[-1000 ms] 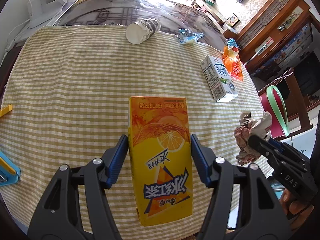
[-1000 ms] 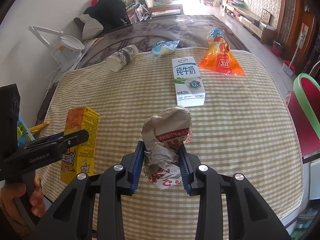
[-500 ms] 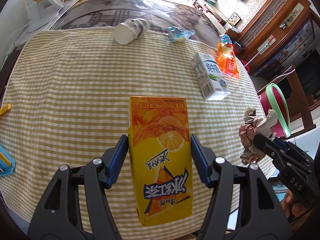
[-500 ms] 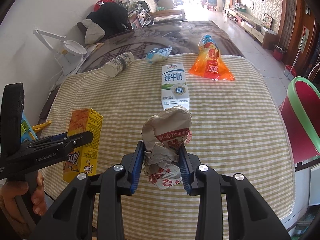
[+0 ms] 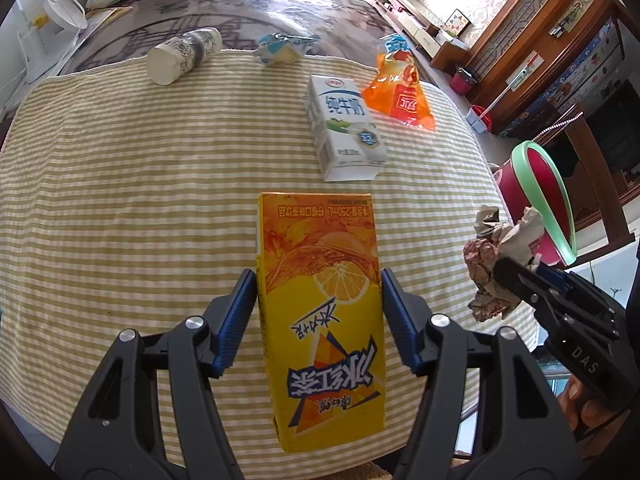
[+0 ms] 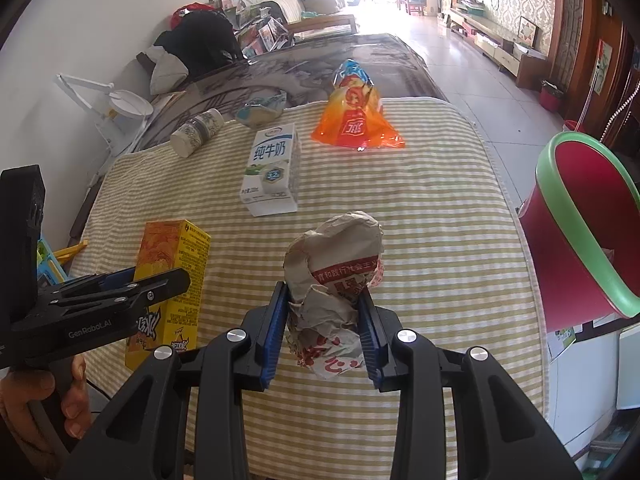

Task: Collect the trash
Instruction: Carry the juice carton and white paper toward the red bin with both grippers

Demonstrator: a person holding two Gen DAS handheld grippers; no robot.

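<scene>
My left gripper (image 5: pixel 318 304) is shut on a yellow-orange drink carton (image 5: pixel 320 280), held above the near edge of the table; the carton also shows in the right wrist view (image 6: pixel 172 272). My right gripper (image 6: pixel 322 320) is shut on a crumpled paper wrapper (image 6: pixel 334 276), which shows in the left wrist view (image 5: pixel 500 264) to the right of the carton. A red bin with a green rim (image 6: pixel 580 232) stands beside the table on the right, also seen in the left wrist view (image 5: pixel 540 200).
On the striped tablecloth (image 5: pixel 140 200) lie a white milk carton (image 5: pixel 344 128), an orange snack bag (image 5: pixel 400 96), a blue-white wrapper (image 5: pixel 280 48) and a tipped paper cup (image 5: pixel 180 60). Beyond is a dark glass tabletop (image 6: pixel 320 64).
Both grippers have swung to the right with their loads; the table items have shifted left in both views and the red bin has come further into view.
</scene>
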